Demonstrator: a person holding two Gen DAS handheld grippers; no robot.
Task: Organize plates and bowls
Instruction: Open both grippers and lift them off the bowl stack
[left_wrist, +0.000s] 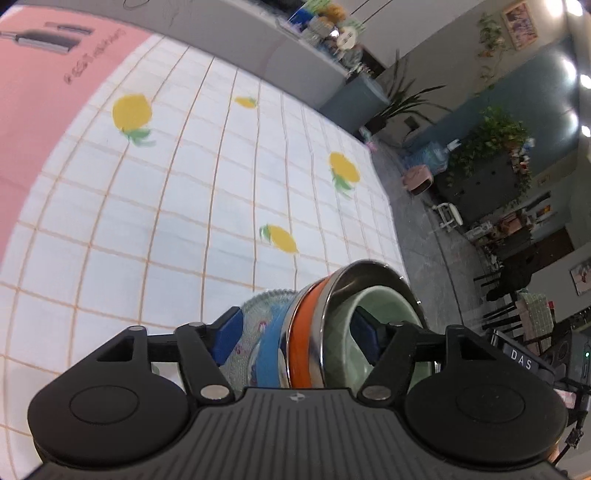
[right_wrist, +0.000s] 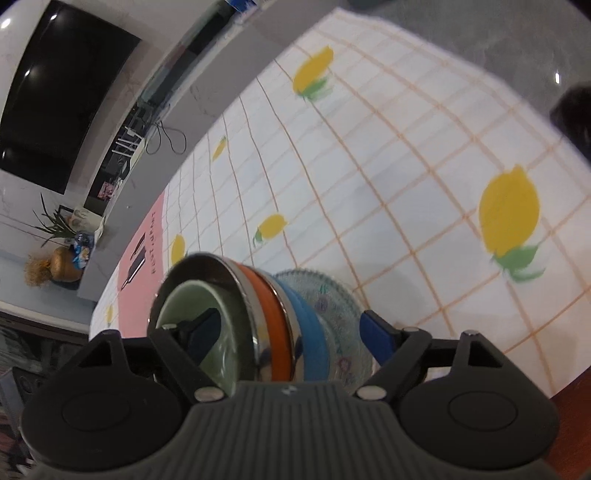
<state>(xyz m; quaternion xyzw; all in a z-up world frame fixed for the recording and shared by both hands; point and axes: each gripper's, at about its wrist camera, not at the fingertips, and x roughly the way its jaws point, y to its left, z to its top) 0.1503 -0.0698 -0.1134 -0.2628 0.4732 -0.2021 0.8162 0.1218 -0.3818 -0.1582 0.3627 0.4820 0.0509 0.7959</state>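
A nested stack of dishes is held on edge above the table: a clear patterned glass plate (left_wrist: 255, 325), a blue plate (left_wrist: 267, 354), an orange-banded steel bowl (left_wrist: 303, 339) and a pale green bowl (left_wrist: 373, 306) inside it. My left gripper (left_wrist: 295, 332) is shut on the stack, one blue pad behind the glass plate, the other inside the green bowl. In the right wrist view my right gripper (right_wrist: 291, 332) is shut on the same stack: green bowl (right_wrist: 184, 306), orange-banded bowl (right_wrist: 273, 314), blue plate (right_wrist: 314, 332), glass plate (right_wrist: 332, 295).
The table (left_wrist: 184, 184) carries a white checked cloth with yellow lemons (right_wrist: 509, 218) and a pink mat (left_wrist: 37, 92) at one end. A grey counter (left_wrist: 295, 48) runs behind. Plants, chairs and shelves stand in the room beyond the table's edge.
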